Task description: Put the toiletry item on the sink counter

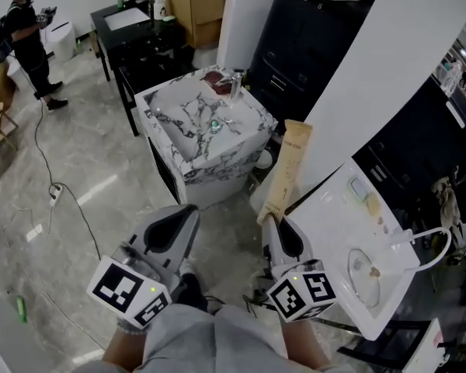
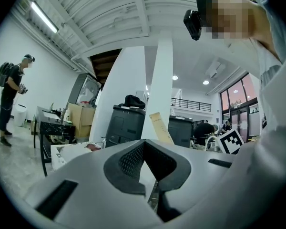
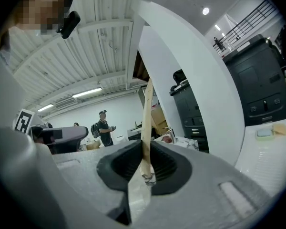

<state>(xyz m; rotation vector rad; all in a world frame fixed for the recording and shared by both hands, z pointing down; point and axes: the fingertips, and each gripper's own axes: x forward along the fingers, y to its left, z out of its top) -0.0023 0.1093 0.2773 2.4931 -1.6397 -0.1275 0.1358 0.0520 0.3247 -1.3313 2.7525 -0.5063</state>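
Right gripper [image 1: 278, 225] clamped on crimped end of beige toiletry tube [image 1: 287, 169], tube upright, beside white basin [image 1: 334, 208], apart from marble sink counter [image 1: 182, 134]; left gripper [image 1: 173, 228] closed, empty

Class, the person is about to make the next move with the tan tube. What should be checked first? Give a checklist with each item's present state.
1. Grip on the item: the right gripper is shut on the lower end of the tan tube, which stands roughly upright. Ok.
2. Other hand free: the left gripper is shut with nothing between its jaws. Ok.
3. Tube above a counter: the right gripper is over the floor, beside the white sink counter. Not ok.
4. Landing spot: the near part of the white sink counter is bare. Ok.
5. Which counter is meant, the white one or the marble sink counter ahead: cannot tell.
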